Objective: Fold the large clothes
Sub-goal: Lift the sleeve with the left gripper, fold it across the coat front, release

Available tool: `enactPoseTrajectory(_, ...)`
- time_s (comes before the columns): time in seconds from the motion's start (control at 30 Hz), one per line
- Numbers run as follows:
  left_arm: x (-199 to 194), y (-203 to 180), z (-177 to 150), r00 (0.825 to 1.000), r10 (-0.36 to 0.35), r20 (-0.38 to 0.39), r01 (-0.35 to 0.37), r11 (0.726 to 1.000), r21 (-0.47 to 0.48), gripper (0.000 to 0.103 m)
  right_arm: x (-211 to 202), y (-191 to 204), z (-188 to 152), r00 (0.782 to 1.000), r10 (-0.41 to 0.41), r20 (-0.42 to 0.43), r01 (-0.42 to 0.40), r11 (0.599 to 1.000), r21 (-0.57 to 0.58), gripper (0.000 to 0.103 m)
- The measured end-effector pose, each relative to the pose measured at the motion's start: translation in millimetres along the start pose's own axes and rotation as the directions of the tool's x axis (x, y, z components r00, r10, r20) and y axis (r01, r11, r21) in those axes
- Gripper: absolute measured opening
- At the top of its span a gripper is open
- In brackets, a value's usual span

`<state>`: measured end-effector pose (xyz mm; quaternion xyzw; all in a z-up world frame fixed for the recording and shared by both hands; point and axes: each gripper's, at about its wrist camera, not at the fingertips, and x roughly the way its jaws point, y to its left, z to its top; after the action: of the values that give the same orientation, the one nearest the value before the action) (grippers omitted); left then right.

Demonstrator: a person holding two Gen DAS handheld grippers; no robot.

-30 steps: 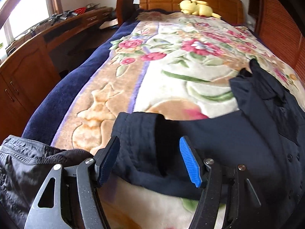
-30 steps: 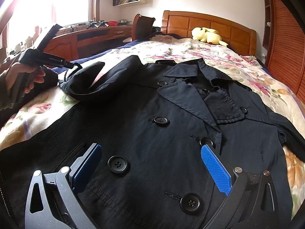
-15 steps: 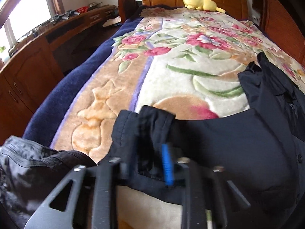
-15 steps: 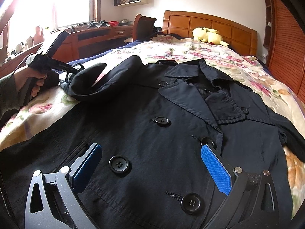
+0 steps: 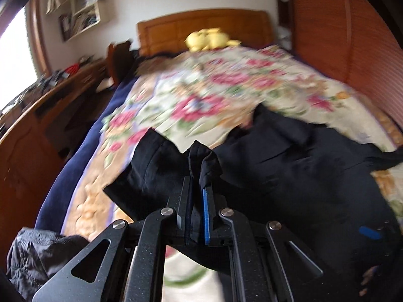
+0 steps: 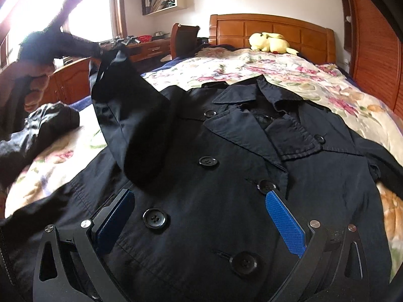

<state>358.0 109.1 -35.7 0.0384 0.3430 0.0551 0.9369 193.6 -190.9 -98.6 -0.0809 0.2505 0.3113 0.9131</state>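
Note:
A dark navy double-breasted coat (image 6: 226,171) lies face up on the flowered bed, collar toward the headboard. Its left sleeve (image 6: 131,115) is lifted off the blanket and hangs slanting over the coat's front. In the left wrist view my left gripper (image 5: 200,188) is shut on the sleeve cuff (image 5: 201,158), and the bunched cloth sticks up between the pads. The left gripper (image 6: 95,50) also shows blurred, high at the left of the right wrist view, in a person's hand. My right gripper (image 6: 199,206) stands open just above the coat's lower front, a button between its blue pads.
A shiny black garment (image 6: 37,128) is heaped at the bed's left edge. A yellow plush toy (image 6: 272,41) lies by the wooden headboard (image 6: 277,29). A wooden desk (image 6: 141,49) and chair run along the left, and a slatted wooden wall (image 6: 372,50) stands on the right.
The left gripper closed on the sleeve cuff, then rose and swung toward the coat's middle, lifting the sleeve off the blanket. The right gripper stayed open in place.

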Motion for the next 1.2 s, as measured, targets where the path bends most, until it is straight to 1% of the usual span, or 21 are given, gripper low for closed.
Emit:
enactPoseTrajectory(0.07, -13.4, -17.7, 6.2, 0.999, -0.035, 0.023, 0.035, 0.999, 0.019, 0.008, -4.9, -5.4, 0.7, 1.000, -0.009, 0.008, 0.009, 1.000, 0.009, 0.103)
enactPoseTrajectory(0.13, -29.4, -38.5, 10.6, 0.996, -0.073, 0.046, 0.071, 0.996, 0.048, 0.008, -11.1, -12.2, 1.1, 0.999, -0.034, 0.019, 0.034, 0.999, 0.013, 0.103)
enactPoseTrajectory(0.23, -50.2, -63.9, 13.9, 0.991, -0.116, 0.068, 0.109, 0.990, 0.091, 0.008, -18.7, -23.1, 4.3, 0.997, -0.065, 0.033, 0.064, 0.998, 0.026, 0.103)
enactPoseTrajectory(0.3, -61.1, -76.4, 15.5, 0.989, -0.127, 0.074, 0.118, 0.987, 0.111, 0.008, -24.7, -29.1, 7.0, 0.995, -0.091, 0.046, 0.089, 0.995, 0.036, 0.103)
enactPoseTrajectory(0.37, -73.4, -87.6, 15.5, 0.989, -0.122, 0.088, 0.110, 0.985, 0.132, 0.008, -28.7, -33.5, 8.3, 0.993, -0.107, 0.056, 0.105, 0.994, 0.039, 0.103)
enactPoseTrajectory(0.4, -80.4, -93.0, 14.3, 0.987, -0.134, 0.092, 0.120, 0.982, 0.144, 0.009, -32.6, -36.6, 8.6, 0.991, -0.117, 0.063, 0.114, 0.993, 0.043, 0.103)
enactPoseTrajectory(0.47, -90.5, -99.1, 9.7, 0.982, -0.171, 0.085, 0.155, 0.974, 0.165, 0.013, -37.2, -40.7, 9.6, 0.990, -0.121, 0.073, 0.117, 0.992, 0.055, 0.103)
enactPoseTrajectory(0.5, -97.9, -102.8, 5.7, 0.979, -0.188, 0.082, 0.171, 0.969, 0.180, 0.017, -37.7, -41.9, 9.8, 0.990, -0.121, 0.077, 0.117, 0.991, 0.061, 0.103)
enactPoseTrajectory(0.6, -114.5, -112.8, -3.1, 0.975, -0.212, 0.072, 0.194, 0.960, 0.201, 0.022, -39.8, -44.8, 10.9, 0.988, -0.124, 0.088, 0.117, 0.990, 0.074, 0.103)
enactPoseTrajectory(0.7, -132.9, -123.5, -13.7, 0.968, -0.244, 0.058, 0.224, 0.945, 0.239, 0.031, -43.2, -48.0, 7.9, 0.987, -0.131, 0.089, 0.124, 0.989, 0.081, 0.103)
enactPoseTrajectory(0.77, -141.1, -130.6, -18.7, 0.965, -0.258, 0.042, 0.239, 0.934, 0.264, 0.034, -43.1, -48.5, 6.9, 0.987, -0.132, 0.088, 0.125, 0.989, 0.085, 0.103)
enactPoseTrajectory(0.83, -146.3, -135.0, -25.4, 0.963, -0.269, 0.020, 0.252, 0.926, 0.281, 0.034, -45.6, -48.4, 7.1, 0.986, -0.138, 0.089, 0.130, 0.988, 0.086, 0.103)
enactPoseTrajectory(0.97, -142.7, -134.7, -34.6, 0.967, -0.256, -0.001, 0.246, 0.926, 0.286, 0.034, -50.4, -49.7, 7.3, 0.986, -0.142, 0.092, 0.134, 0.986, 0.097, 0.103)
enactPoseTrajectory(1.1, -135.8, -119.3, -53.7, 0.962, -0.269, -0.047, 0.273, 0.934, 0.232, 0.034, -56.9, -51.0, 0.8, 0.985, -0.154, 0.084, 0.147, 0.985, 0.091, 0.103)
enactPoseTrajectory(1.2, -136.5, -110.2, -72.1, 0.960, -0.275, -0.055, 0.281, 0.937, 0.208, 0.034, -62.8, -55.6, -2.4, 0.983, -0.165, 0.078, 0.157, 0.983, 0.096, 0.103)
